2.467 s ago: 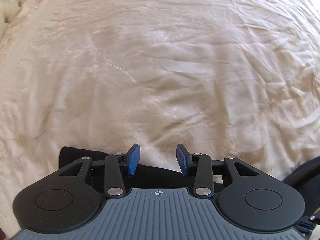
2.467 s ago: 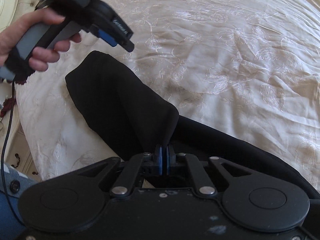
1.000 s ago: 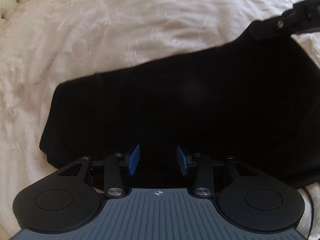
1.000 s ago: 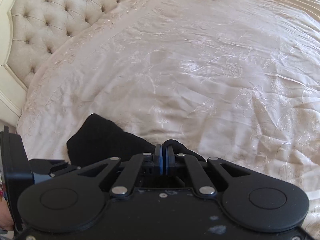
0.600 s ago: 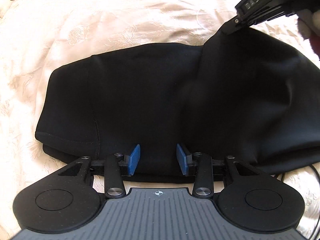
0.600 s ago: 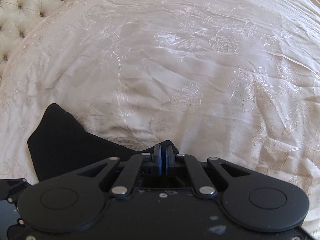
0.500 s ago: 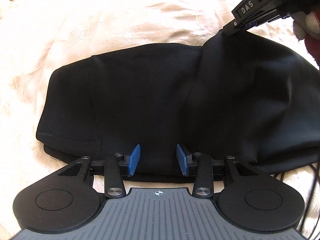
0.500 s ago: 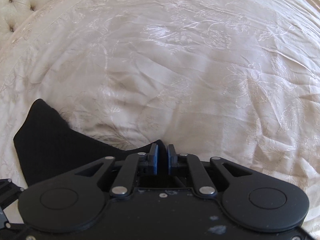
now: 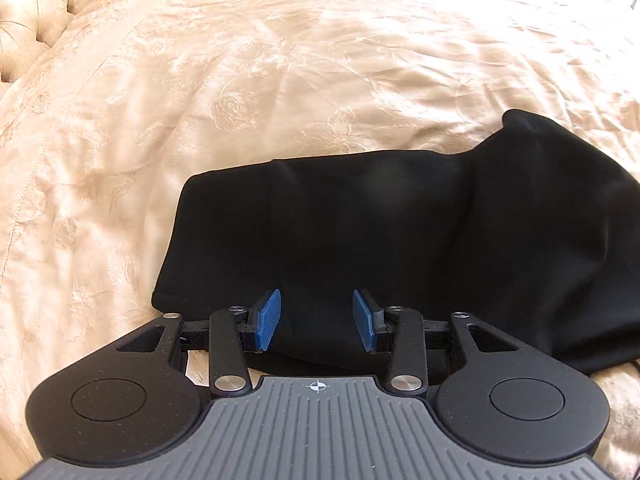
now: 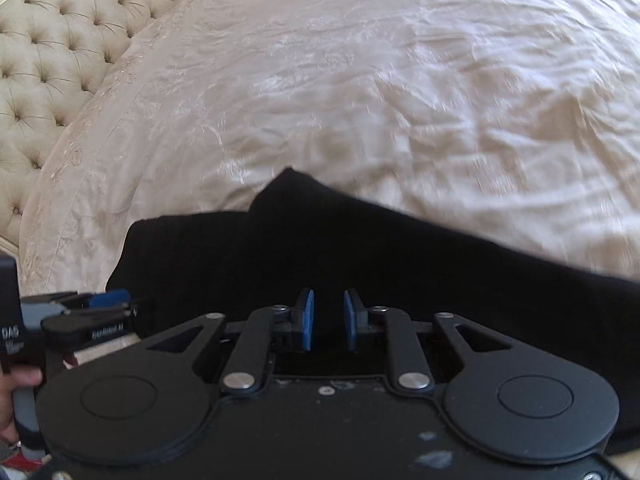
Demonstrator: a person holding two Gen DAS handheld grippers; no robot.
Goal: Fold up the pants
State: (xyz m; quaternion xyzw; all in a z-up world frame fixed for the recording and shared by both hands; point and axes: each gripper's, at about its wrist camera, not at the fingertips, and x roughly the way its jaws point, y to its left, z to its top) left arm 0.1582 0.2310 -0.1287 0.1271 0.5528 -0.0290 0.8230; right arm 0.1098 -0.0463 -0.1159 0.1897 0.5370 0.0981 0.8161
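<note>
Black pants (image 9: pixel 400 240) lie folded in a thick bundle on the cream bedspread (image 9: pixel 240 80). My left gripper (image 9: pixel 316 318) hovers over their near edge, open, nothing between its blue pads. In the right wrist view the pants (image 10: pixel 320 252) stretch across the lower middle, a raised corner pointing away from me. My right gripper (image 10: pixel 329 318) is above them with its jaws opening; no cloth sits between the pads. The left gripper (image 10: pixel 108 300) and the hand holding it show at the left edge of that view.
A tufted cream headboard (image 10: pixel 52 52) borders the bed at the upper left. The embroidered bedspread (image 10: pixel 400 80) spreads wide beyond the pants. A person's hand (image 10: pixel 16 396) grips the left tool at the far left.
My right gripper has let go of the pants' corner and pulled back over the bundle, jaws parting. The right tool has left the left wrist view. My left gripper has risen slightly.
</note>
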